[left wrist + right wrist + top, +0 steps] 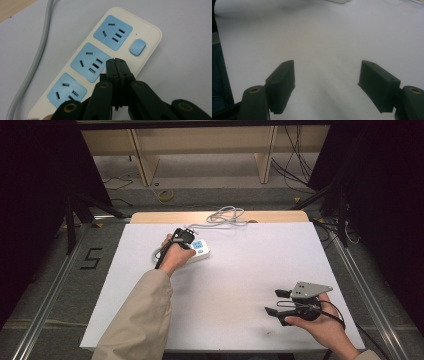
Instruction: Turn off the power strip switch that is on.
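Observation:
A cream power strip (150, 32) with three blue socket faces and a blue switch (137, 46) lies on the white table, at back centre-left in the high view (202, 251). Its grey cable (37, 57) runs off toward the table's far edge (225, 215). My left gripper (116, 60) is shut with nothing between its jaws, its tips just over the strip's edge beside the middle socket (86, 62). In the high view the left gripper (183, 236) hangs over the strip. My right gripper (278, 302) rests near the front right, open and empty above bare table (327, 72).
The white table top (240, 280) lies on a wooden board showing at the back edge (150, 216). Metal rails run along both sides. Behind stand wooden shelf legs and loose cables on the floor. Dark curtains flank the space.

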Available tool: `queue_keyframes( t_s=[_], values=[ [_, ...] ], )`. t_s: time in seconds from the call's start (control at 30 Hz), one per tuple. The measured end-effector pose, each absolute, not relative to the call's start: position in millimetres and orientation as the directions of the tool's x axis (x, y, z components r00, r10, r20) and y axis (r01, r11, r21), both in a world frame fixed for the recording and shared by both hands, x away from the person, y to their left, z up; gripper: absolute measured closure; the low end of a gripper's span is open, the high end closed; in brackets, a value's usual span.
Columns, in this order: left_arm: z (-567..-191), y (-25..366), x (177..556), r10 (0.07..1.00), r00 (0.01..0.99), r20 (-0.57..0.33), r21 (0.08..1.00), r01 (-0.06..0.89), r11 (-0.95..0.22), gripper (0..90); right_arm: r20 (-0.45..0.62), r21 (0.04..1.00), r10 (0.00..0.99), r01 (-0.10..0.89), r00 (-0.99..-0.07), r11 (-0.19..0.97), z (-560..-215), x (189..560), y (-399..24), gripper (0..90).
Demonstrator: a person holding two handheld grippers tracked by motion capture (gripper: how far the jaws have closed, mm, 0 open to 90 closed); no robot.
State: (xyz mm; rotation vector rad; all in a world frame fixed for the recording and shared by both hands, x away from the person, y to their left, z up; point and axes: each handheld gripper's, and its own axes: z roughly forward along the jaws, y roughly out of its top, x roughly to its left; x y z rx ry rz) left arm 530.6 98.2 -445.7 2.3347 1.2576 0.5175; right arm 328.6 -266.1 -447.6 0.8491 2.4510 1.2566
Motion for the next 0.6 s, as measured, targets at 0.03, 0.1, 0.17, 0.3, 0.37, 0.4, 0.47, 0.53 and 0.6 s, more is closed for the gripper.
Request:
queue_keyframes(
  t_s=[0.03,0.1,0.17,0.3,0.37,0.4,0.47,0.53,0.6],
  values=[
    [-445.7,98.2,530.7,0.848,0.517,0.116,0.538,0.685,-0.492,90.0,0.034,0.805,0.604,0.381,-0.796,0.456,-447.5,328.6,-266.1,29.3],
    [-445.7,98.0,530.5,0.85,0.515,0.115,0.538,0.687,-0.489,90.0,0.036,0.805,0.606,0.382,-0.795,0.454,-447.5,328.6,-266.2,29.4],
    [-445.7,97.9,530.5,0.849,0.516,0.116,0.537,0.686,-0.49,90.0,0.035,0.806,0.606,0.381,-0.795,0.454,-447.5,328.5,-266.2,29.4],
    [-445.8,97.5,530.3,0.85,0.513,0.117,0.535,0.688,-0.489,90.0,0.033,0.806,0.604,0.379,-0.796,0.455,-447.4,328.5,-266.1,29.4],
    [-445.8,97.4,530.3,0.851,0.512,0.116,0.536,0.689,-0.488,90.0,0.033,0.806,0.604,0.378,-0.797,0.455,-447.4,328.5,-266.1,29.4],
    [-445.8,97.4,530.4,0.85,0.513,0.117,0.535,0.689,-0.489,90.0,0.033,0.806,0.604,0.378,-0.797,0.455,-447.4,328.5,-266.1,29.4],
    [-445.8,97.5,530.4,0.852,0.512,0.114,0.534,0.691,-0.487,90.0,0.034,0.806,0.604,0.379,-0.797,0.455,-447.5,328.6,-266.1,29.4],
    [-445.7,97.3,530.2,0.85,0.514,0.112,0.527,0.694,-0.489,90.0,0.034,0.806,0.603,0.379,-0.797,0.455,-447.4,328.5,-265.9,29.4],
    [-445.5,98.1,530.0,0.853,0.511,0.106,0.526,0.699,-0.484,90.0,0.034,0.806,0.603,0.379,-0.797,0.455,-447.5,328.5,-265.8,29.4]
  ],
)
